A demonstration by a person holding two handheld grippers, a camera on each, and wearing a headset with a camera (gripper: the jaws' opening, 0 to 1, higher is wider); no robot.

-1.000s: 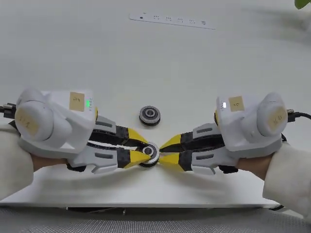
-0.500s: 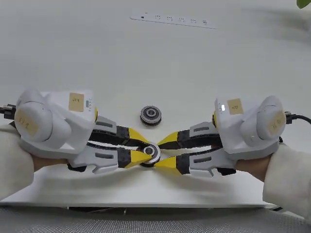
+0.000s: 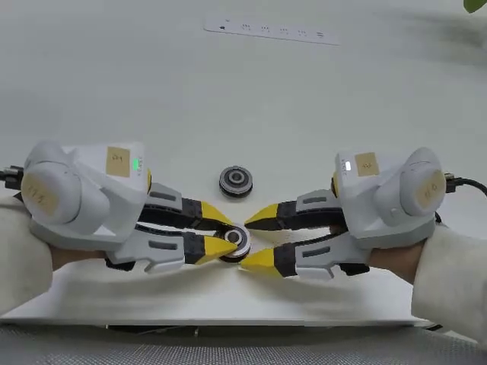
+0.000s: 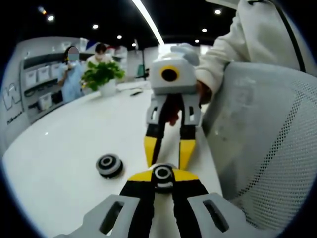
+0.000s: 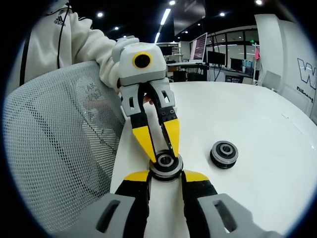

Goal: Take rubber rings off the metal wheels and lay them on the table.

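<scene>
Metal wheels [image 3: 236, 181], two, one in left gripper [image 3: 230, 237]

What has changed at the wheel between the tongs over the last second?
The right tongs opened, their tips spreading apart on either side of the wheel, and seem to have let it go. The left tongs stayed shut on the wheel, which kept its place near the table edge. The second wheel behind did not move.
</scene>
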